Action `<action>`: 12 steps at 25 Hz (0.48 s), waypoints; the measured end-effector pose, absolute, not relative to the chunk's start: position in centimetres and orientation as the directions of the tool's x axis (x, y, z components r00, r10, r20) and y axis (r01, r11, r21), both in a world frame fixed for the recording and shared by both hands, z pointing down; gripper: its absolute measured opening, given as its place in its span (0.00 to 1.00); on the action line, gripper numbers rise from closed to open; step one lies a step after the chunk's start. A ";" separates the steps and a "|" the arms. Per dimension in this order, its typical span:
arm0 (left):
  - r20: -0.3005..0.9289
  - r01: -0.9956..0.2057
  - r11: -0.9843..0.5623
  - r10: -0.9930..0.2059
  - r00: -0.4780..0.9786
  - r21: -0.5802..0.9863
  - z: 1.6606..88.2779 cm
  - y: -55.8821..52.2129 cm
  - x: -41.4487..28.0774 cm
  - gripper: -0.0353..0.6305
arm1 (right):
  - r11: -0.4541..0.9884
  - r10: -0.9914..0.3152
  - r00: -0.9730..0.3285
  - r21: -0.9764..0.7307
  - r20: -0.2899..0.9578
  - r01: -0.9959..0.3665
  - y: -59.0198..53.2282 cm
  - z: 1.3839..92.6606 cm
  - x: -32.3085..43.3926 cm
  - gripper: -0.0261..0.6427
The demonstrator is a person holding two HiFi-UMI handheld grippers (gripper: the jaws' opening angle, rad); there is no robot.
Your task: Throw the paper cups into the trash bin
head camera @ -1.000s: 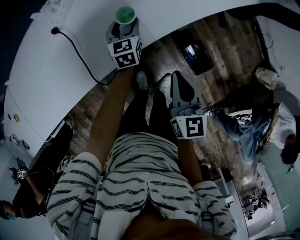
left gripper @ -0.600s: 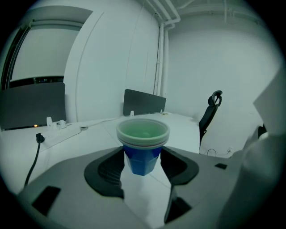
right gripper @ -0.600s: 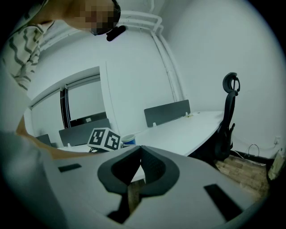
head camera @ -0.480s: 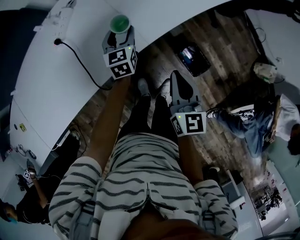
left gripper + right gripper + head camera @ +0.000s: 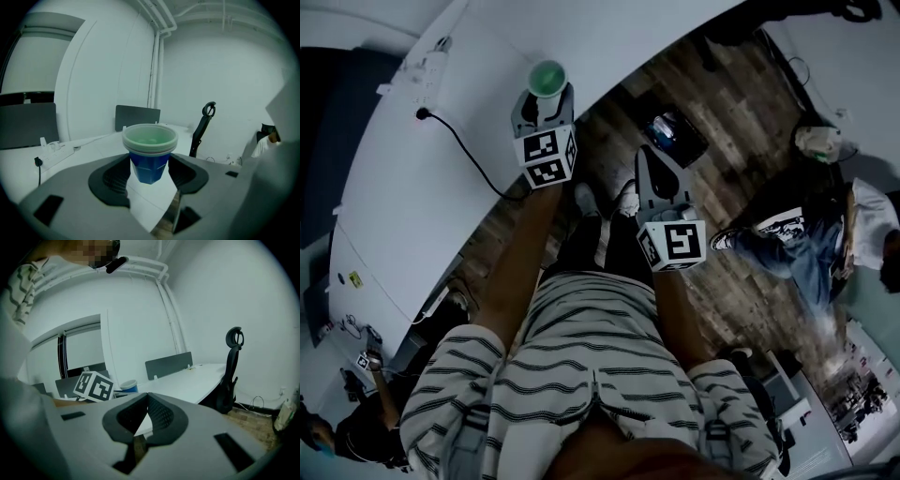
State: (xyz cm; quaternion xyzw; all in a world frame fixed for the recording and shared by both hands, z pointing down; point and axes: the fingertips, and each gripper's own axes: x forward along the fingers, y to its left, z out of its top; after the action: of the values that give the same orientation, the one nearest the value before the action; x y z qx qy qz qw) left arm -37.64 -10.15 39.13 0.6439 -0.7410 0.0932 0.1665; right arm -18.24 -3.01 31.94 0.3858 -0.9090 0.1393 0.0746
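My left gripper [image 5: 546, 96] is clamped on the stacked blue paper cups [image 5: 150, 154], upright over the white table [image 5: 412, 216]. The right gripper [image 5: 652, 157] is closed and empty. The likely trash bin [image 5: 677, 134] is on the floor, right of the cups.

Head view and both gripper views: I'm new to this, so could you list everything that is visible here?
paper cup: one seen, blue with pale rim, gripped by the left gripper
table: one, white, below the cup
cable: one, black, on the table
power strip: one, white, on the table
dark container: one, on the wooden floor, likely the bin
office chair: one, black, beside the table
seated person: one, jeans, right
left gripper: grey, shut on the cup
right gripper: grey, shut, empty
striped shirt: wearer's own
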 end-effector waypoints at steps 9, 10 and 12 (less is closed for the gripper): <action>0.343 -0.992 0.094 -0.937 -0.060 0.084 35.4 -9.7 -34.4 0.46 | 0.629 -0.731 -0.651 -0.166 0.205 -0.759 -4.5 29.3 -16.4 0.06; 0.341 -0.993 0.088 -0.939 -0.054 0.085 35.1 -9.7 -34.1 0.46 | 0.626 -0.735 -0.647 -0.163 0.202 -0.762 -4.6 28.9 -16.2 0.06; 0.327 -0.994 0.070 -0.944 -0.040 0.083 34.2 -9.9 -33.5 0.46 | 0.619 -0.747 -0.638 -0.156 0.187 -0.770 -5.1 28.3 -15.9 0.06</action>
State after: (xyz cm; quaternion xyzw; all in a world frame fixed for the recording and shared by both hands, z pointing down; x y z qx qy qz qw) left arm -33.47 -9.92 34.22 0.6766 -0.7161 0.0833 0.1495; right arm -15.86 -5.10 28.33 0.4220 -0.8982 0.1114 0.0520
